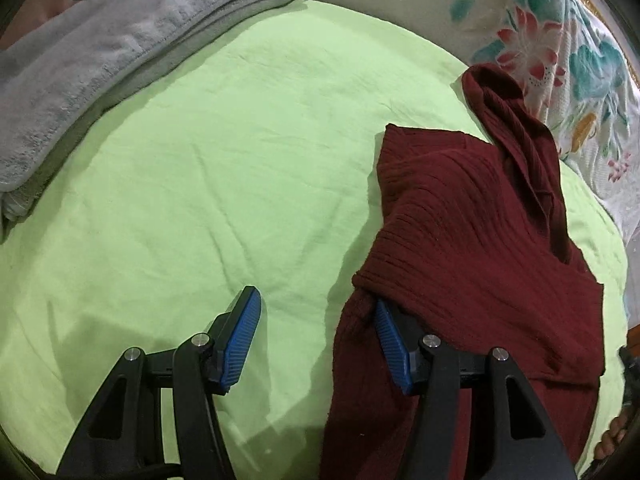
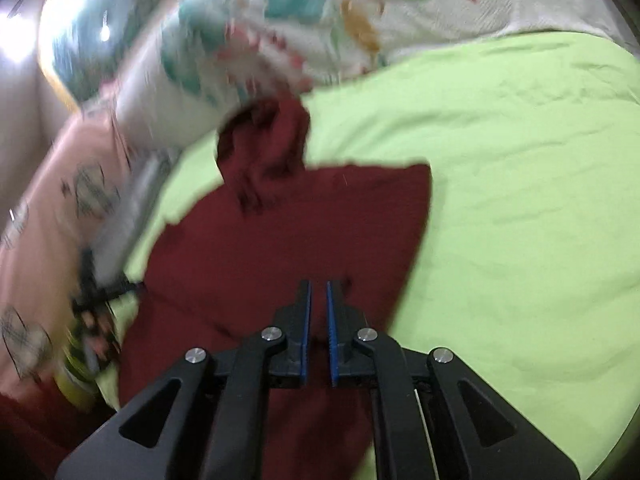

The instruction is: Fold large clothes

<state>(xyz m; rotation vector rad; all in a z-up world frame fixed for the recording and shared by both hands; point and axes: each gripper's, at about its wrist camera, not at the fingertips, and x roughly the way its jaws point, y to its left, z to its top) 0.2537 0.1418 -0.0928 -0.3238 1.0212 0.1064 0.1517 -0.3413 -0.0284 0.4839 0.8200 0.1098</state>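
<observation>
Your left hand-held gripper (image 1: pixel 316 336) gapes wide beside the maroon ribbed sweater (image 1: pixel 472 232); your right hand-held gripper (image 2: pixel 319 312) is nearly closed above it, gripping nothing visible.

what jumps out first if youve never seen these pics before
The dark red ribbed sweater stands out most, lying partly folded on the bright green sheet, right of centre in the left wrist view. The left gripper is wide open at the sweater's edge, one finger tucked under the cloth, while the right gripper hangs above the sweater with its jaws nearly together. A folded grey blanket lies along the sheet's far left, a flowered cover at far right.
</observation>
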